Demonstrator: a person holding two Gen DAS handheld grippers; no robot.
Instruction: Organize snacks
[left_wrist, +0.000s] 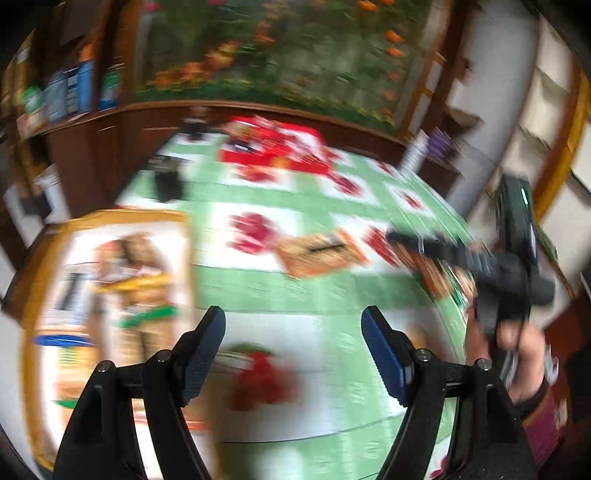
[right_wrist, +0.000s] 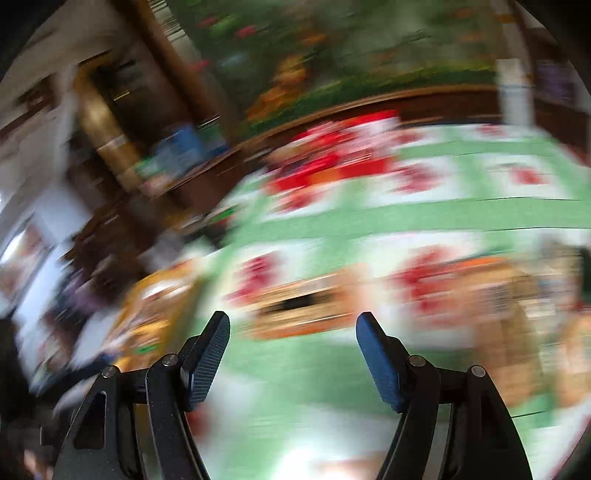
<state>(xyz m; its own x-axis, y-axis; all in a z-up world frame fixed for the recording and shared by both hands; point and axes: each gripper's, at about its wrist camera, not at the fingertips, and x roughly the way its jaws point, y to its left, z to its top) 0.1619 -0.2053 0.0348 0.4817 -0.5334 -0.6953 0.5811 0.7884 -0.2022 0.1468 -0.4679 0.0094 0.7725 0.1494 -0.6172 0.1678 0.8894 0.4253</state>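
Left claw: standing spread wide with nothing between its blue-padded tips; hovering above the surface, apparently being carried rather than working.
Right claw: likewise gaping and carrying nothing; in the left wrist view its black body is showing at 3 o'clock, gripped by the person's right hand, its tips reaching over a packet at the surface's edge.
Surface: green-and-white checked cloth printed with red flowers, carrying all the snacks.
Large yellow-bordered flat snack bag with a white panel: lying flat at 9 o'clock of the left wrist view, just beside the left claw; judged the nearest candidate for that claw.
Small orange-and-tan flat snack packet with a dark stripe: lying alone mid-surface, at 12 o'clock of the right claw in the right wrist view; judged that claw's likely target, since the tips are framing it.
Orange packets at the right edge: partly hidden behind the right claw; number not tellable.
Heap of red-and-white snack packets: gathered at 12 o'clock on the far side, judged the collecting spot.
Black oblong object: lying at 11 o'clock; identity unclear.
Blur: heavy in both views, so print and fine detail are not readable.
Progress: judged partway, with loose packets well apart from the heap.
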